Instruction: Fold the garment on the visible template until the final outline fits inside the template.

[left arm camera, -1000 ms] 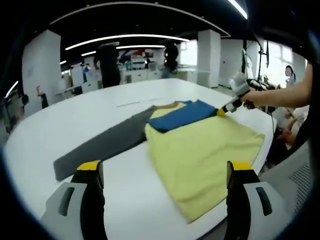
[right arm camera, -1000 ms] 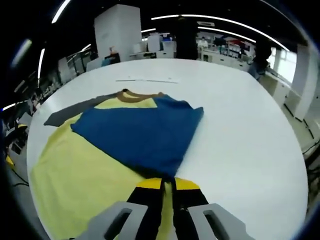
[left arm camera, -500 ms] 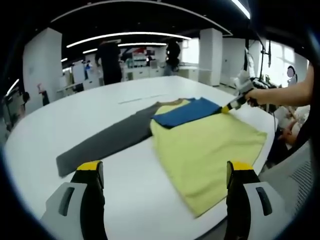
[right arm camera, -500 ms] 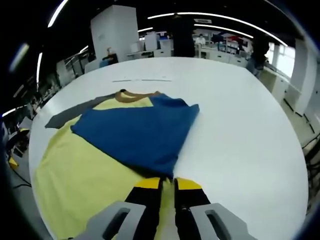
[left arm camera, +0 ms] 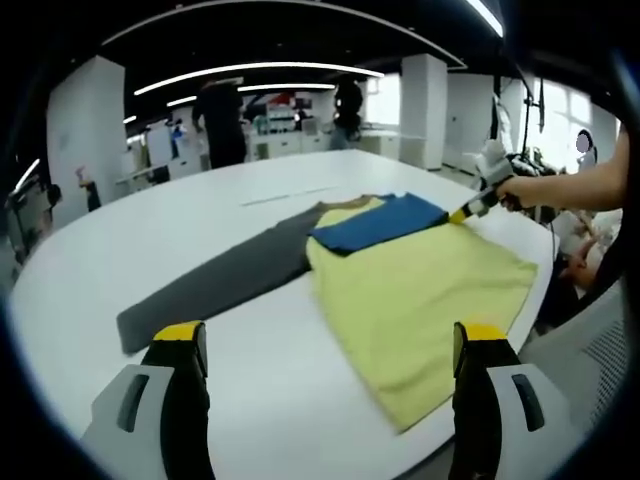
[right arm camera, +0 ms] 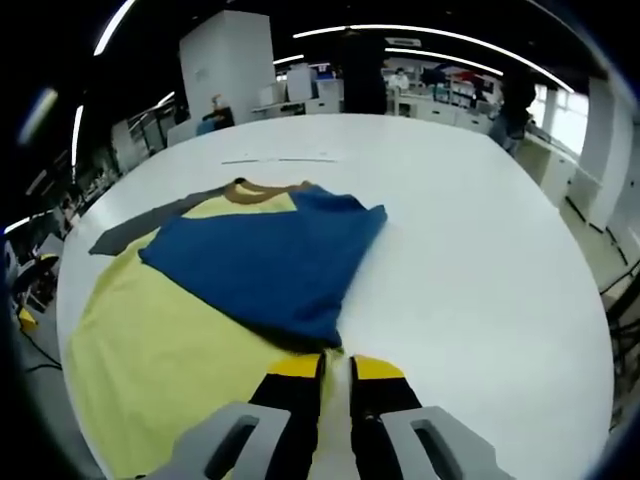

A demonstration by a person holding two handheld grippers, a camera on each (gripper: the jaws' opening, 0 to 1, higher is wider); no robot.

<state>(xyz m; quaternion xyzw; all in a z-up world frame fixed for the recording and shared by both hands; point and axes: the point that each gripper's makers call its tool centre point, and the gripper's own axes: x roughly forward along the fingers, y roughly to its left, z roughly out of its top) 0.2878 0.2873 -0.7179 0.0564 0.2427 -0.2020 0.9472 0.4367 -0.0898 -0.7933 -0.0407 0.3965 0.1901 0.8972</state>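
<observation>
Now yellow garment (left arm camera: 420, 300) flat, blue sleeve (right arm camera: 260, 265) folded across; right claw (right arm camera: 335, 372) pinching it, left claw (left arm camera: 325, 345) wide.

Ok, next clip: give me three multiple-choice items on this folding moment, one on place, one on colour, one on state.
1. Where does the blue sleeve lie?
A. folded over the yellow body
B. hanging off the table
C. under the grey sleeve

2. What colour is the collar?
A. red
B. brown
C. white

3. How is the right hand-held gripper?
A. wide open above the table
B. lying on its side
C. closed at the blue sleeve's end

Answers: 1 A, the blue fabric lies across the yellow fabric in both views; 2 B, a brown band rims the neck; 3 C, its yellow-tipped jaws sit together at the sleeve's end, while the left hand-held gripper is spread.
</observation>
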